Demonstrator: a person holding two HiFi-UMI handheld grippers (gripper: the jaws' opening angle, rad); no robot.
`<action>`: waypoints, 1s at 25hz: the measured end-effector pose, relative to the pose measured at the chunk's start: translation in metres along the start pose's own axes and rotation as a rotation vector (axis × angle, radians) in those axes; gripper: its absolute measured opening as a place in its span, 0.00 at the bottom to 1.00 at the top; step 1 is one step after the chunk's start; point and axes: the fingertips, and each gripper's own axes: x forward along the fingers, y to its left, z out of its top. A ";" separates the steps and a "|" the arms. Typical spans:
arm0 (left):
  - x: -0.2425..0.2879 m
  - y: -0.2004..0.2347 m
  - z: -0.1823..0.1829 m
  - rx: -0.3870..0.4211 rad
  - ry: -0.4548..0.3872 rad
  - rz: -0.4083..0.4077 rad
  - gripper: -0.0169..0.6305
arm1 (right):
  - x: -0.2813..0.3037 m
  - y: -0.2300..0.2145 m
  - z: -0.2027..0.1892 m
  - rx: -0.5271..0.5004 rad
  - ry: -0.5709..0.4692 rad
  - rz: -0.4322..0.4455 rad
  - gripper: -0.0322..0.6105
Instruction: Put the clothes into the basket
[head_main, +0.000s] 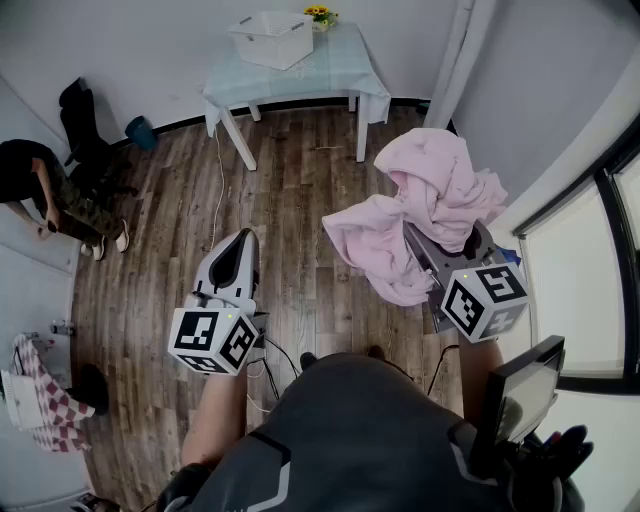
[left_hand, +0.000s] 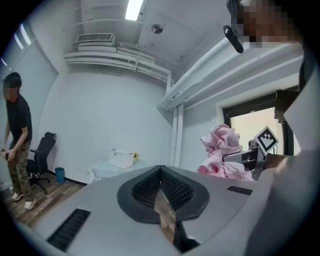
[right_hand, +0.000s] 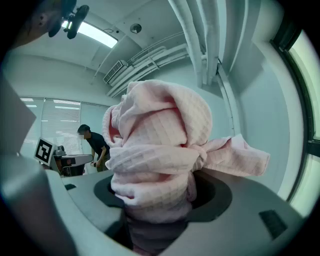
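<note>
A bunched pink waffle-weave cloth (head_main: 432, 196) is held up in the air at the right, with my right gripper (head_main: 424, 242) shut on it. In the right gripper view the cloth (right_hand: 156, 150) fills the space between the jaws and spills over them. My left gripper (head_main: 240, 250) hangs over the wooden floor at the left, shut, with nothing in it. The white basket (head_main: 272, 38) stands on a small table (head_main: 345, 72) at the far wall. From the left gripper view the basket (left_hand: 121, 158) appears far ahead and the pink cloth (left_hand: 222, 150) to the right.
A person (head_main: 40, 190) stands at the left wall near a black chair (head_main: 82, 125) and a blue bin (head_main: 140, 131). A red-checked cloth (head_main: 42, 400) lies at the lower left. A cable (head_main: 216, 190) runs across the floor. A monitor (head_main: 520, 392) is at the lower right, by the window.
</note>
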 end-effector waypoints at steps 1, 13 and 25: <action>-0.001 -0.001 0.001 0.002 -0.004 0.000 0.04 | 0.000 0.000 0.000 -0.002 0.000 0.001 0.56; -0.003 -0.006 0.001 -0.012 -0.016 0.006 0.04 | 0.000 0.001 -0.001 -0.018 -0.001 0.019 0.56; -0.009 0.018 -0.005 -0.038 -0.020 0.008 0.04 | 0.022 0.023 -0.003 0.002 0.009 0.031 0.56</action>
